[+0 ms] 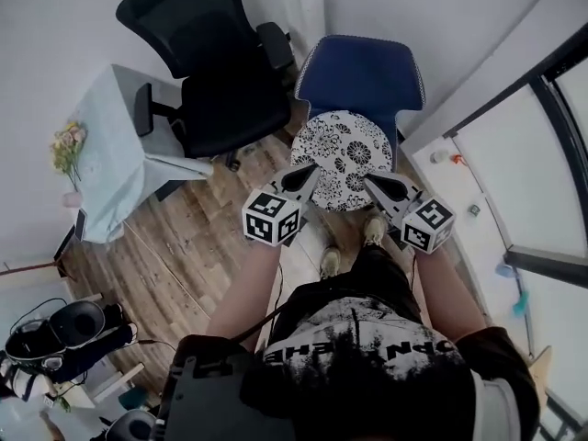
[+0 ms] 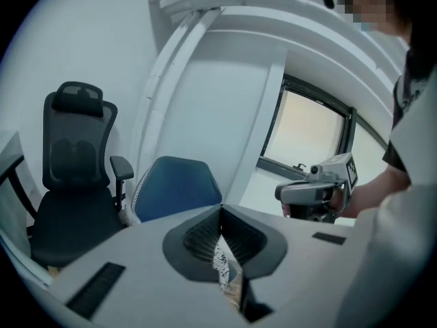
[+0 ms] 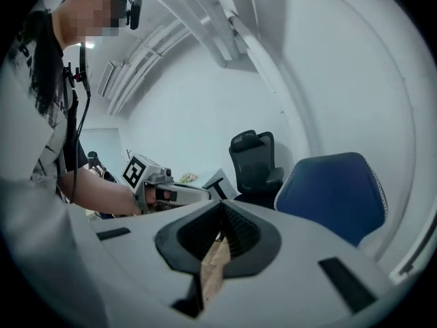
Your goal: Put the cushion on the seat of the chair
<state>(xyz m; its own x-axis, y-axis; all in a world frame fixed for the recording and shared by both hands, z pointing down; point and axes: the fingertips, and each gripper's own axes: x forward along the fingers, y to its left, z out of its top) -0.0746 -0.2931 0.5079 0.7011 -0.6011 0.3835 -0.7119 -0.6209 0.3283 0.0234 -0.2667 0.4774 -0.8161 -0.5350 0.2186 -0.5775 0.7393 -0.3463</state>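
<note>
A round black-and-white flowered cushion (image 1: 343, 145) hangs in the air in front of the blue chair (image 1: 363, 73), covering most of its seat in the head view. My left gripper (image 1: 312, 171) is shut on the cushion's left rim. A sliver of patterned fabric (image 2: 222, 262) shows between its closed jaws (image 2: 220, 214). On the cushion's right rim sits my right gripper (image 1: 369, 180), jaws together (image 3: 222, 214). Its own view shows only brown floor below them, no fabric. The blue chair (image 2: 177, 186) (image 3: 334, 190) stands just ahead of both grippers.
A black office chair (image 1: 216, 72) (image 2: 72, 176) stands left of the blue one, close to it. A table with a pale cloth (image 1: 115, 154) and flowers (image 1: 66, 150) is further left. White wall behind, window (image 1: 542, 182) and sill at right. My feet (image 1: 331, 263) are on wooden floor.
</note>
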